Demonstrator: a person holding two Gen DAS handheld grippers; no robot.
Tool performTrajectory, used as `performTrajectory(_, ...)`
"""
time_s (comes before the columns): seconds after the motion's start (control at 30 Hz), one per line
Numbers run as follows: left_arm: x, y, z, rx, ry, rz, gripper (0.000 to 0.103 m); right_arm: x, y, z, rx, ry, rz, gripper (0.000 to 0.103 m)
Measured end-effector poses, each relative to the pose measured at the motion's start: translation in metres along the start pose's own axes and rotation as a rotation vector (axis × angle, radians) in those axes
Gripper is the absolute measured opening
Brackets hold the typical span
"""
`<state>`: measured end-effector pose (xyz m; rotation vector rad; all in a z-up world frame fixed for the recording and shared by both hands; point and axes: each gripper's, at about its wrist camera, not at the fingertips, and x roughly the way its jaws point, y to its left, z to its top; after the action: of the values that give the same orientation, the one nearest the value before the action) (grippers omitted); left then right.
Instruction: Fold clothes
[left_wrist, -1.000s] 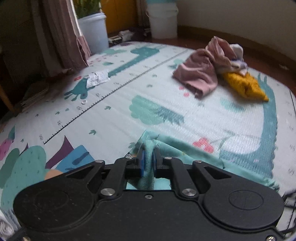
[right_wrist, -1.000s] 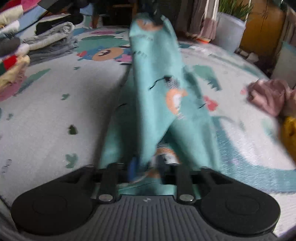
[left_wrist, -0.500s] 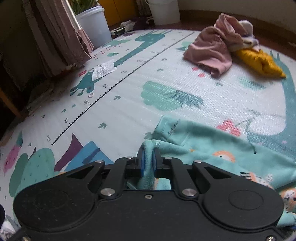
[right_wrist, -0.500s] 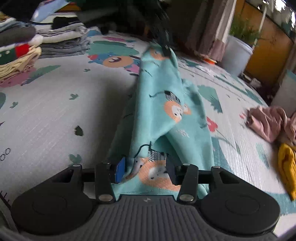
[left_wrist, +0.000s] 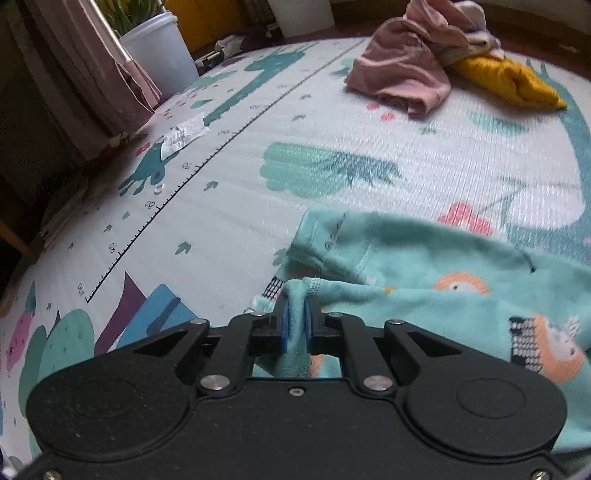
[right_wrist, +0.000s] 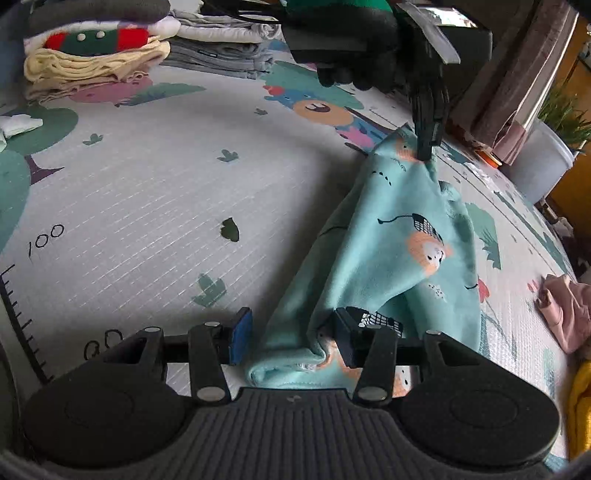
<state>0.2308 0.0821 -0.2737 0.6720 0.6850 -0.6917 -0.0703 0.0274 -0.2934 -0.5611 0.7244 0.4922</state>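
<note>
A teal fleece garment (left_wrist: 443, 280) printed with orange animals lies stretched across the play mat (left_wrist: 258, 184). My left gripper (left_wrist: 295, 317) is shut on one corner of it, low over the mat. From the right wrist view that corner (right_wrist: 413, 155) is held a little above the mat by the left gripper (right_wrist: 426, 147), with a dark-gloved hand (right_wrist: 354, 74) behind it. The garment (right_wrist: 391, 243) slopes down toward my right gripper (right_wrist: 293, 336). Its jaws stand open around the near hem. The fabric rests against the right finger (right_wrist: 345, 339), while the blue left pad (right_wrist: 242, 334) is clear of it.
A crumpled pink garment (left_wrist: 402, 74) and a yellow one (left_wrist: 509, 81) lie at the far side of the mat. Folded stacks (right_wrist: 92, 62) and grey folded clothes (right_wrist: 221, 55) sit at the mat's other end. A white plant pot (left_wrist: 159, 55), a curtain (left_wrist: 92, 74) and a paper scrap (left_wrist: 184, 133) border it.
The left gripper has come down with its corner, and the garment has sunk from hanging to lying spread on the mat. The right gripper has rolled and shifted sideways, still open.
</note>
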Motion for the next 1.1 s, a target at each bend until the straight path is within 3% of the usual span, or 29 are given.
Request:
performTrajectory(0.2, -0.006, -0.004, 0.002, -0.001, -0.035, 0.012, 0.006, -0.003, -0.006, 0.016, 0.067, 0.008, 0.075, 0.054)
performTrajectory(0.23, -0.005, -0.006, 0.003, 0.01, -0.035, 0.018, 0.006, 0.001, -0.006, 0.017, 0.078, 0.033, 0.097, 0.059)
performTrajectory(0.37, 0.011, -0.014, -0.004, 0.087, -0.01, 0.035, 0.006, 0.005, -0.004, 0.017, 0.055, 0.051, 0.114, 0.061)
performTrajectory(0.5, 0.022, -0.023, -0.012, 0.1, -0.012, 0.053, 0.007, -0.002, -0.009, 0.018, 0.077, 0.029, 0.124, 0.061)
performTrajectory(0.57, 0.027, -0.026, -0.016, 0.089, -0.012, 0.064, 0.007, -0.008, -0.015, 0.016, 0.109, -0.013, 0.113, 0.05)
performTrajectory(0.7, 0.02, -0.017, -0.021, -0.012, -0.05, 0.074, 0.015, -0.022, -0.034, 0.017, 0.202, -0.11, 0.09, 0.044)
performTrajectory(0.87, -0.029, 0.017, -0.034, -0.219, -0.157, 0.127, 0.017, -0.012, -0.067, 0.028, 0.244, -0.124, 0.013, 0.04)
performTrajectory(0.93, -0.043, 0.022, -0.043, -0.26, -0.173, 0.151, 0.017, 0.0, -0.082, 0.034, 0.249, -0.122, -0.006, 0.039)
performTrajectory(1.1, -0.046, 0.007, -0.058, -0.356, -0.161, 0.046, 0.017, 0.026, -0.109, 0.036, 0.217, -0.128, -0.025, 0.037)
